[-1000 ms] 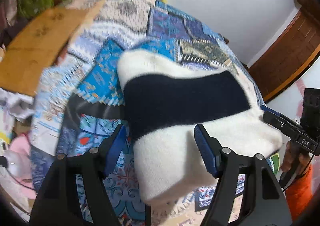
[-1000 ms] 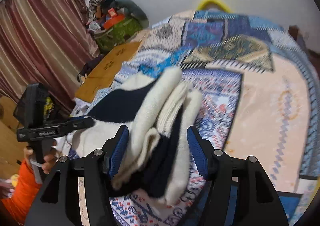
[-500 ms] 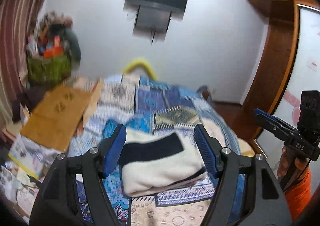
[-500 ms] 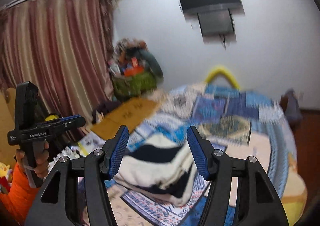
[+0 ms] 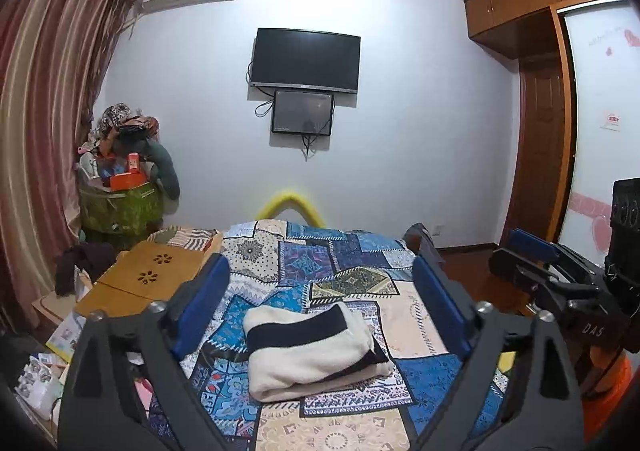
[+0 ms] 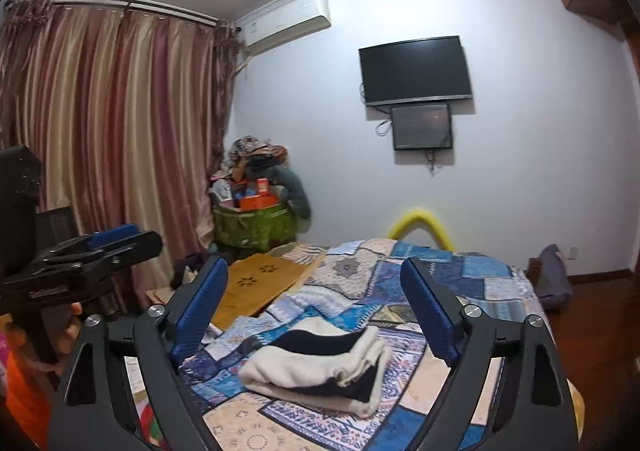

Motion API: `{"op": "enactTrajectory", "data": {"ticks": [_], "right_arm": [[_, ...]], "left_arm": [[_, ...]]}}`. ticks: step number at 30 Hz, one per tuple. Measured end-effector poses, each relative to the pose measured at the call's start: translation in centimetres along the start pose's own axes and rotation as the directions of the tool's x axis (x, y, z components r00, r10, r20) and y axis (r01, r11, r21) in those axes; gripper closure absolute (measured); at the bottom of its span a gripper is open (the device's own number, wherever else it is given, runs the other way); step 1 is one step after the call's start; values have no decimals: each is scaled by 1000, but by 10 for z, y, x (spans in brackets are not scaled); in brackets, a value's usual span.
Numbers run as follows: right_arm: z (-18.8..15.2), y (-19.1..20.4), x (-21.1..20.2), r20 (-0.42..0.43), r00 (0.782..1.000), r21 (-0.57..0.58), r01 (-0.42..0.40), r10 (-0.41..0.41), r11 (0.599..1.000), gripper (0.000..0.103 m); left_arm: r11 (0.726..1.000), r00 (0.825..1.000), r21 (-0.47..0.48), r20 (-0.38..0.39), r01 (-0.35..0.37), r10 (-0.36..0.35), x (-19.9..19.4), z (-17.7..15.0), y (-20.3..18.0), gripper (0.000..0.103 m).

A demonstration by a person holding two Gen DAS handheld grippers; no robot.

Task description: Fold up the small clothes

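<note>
While both jaws gape empty, the cream-and-navy garment (image 5: 312, 355) lies folded flat.

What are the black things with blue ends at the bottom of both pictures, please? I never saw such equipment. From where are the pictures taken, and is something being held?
No robot is here. A person holds one hand tool in each hand, and each tool ends in two-fingered tongs with blue pads. A small camera sits on each tool and looks forward along its fingers, so each picture shows its own tongs at the bottom.

One picture comes from the left tongs; at its right edge you see the other tool. The other picture comes from the right tongs; at its left edge you see the left tool and the person's hand.

On the patchwork bedspread lies a folded cream and navy garment. Both tongs have just been opening. They stand wide, raised above the bed, and hold nothing.
</note>
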State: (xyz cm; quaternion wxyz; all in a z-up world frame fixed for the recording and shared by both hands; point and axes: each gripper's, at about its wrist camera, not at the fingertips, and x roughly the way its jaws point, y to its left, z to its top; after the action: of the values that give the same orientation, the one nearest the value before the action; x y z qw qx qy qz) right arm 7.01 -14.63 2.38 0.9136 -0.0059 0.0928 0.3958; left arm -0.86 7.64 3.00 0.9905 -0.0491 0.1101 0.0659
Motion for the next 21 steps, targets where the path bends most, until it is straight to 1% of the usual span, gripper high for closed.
{"op": "enactTrajectory", "data": {"ticks": [1, 3, 4, 9, 21], "right_arm": [[-1, 0, -1, -5, 1000, -1, 11, -11, 1000, 12], [-3, -1, -3, -3, 999, -2, 36, -36, 999, 2], [-4, 0, -4, 1, 999, -4, 44, -44, 999, 1], [-5, -2, -7, -3, 999, -5, 50, -50, 999, 1], [-7, 0, -9, -9, 999, -2, 52, -52, 999, 1]], "left_arm": [[1000, 1000, 1, 1, -6, 6, -2, -1, -1, 5], [1000, 1000, 3, 8, -21, 21, -4, -6, -3, 2], [1000, 1000, 3, 11, -25, 25, -5, -7, -3, 2], [1000, 1000, -10, 8, -22, 22, -8, -11, -3, 1], [1000, 999, -5, -12, -30, 30, -5, -15, -5, 0]]}}
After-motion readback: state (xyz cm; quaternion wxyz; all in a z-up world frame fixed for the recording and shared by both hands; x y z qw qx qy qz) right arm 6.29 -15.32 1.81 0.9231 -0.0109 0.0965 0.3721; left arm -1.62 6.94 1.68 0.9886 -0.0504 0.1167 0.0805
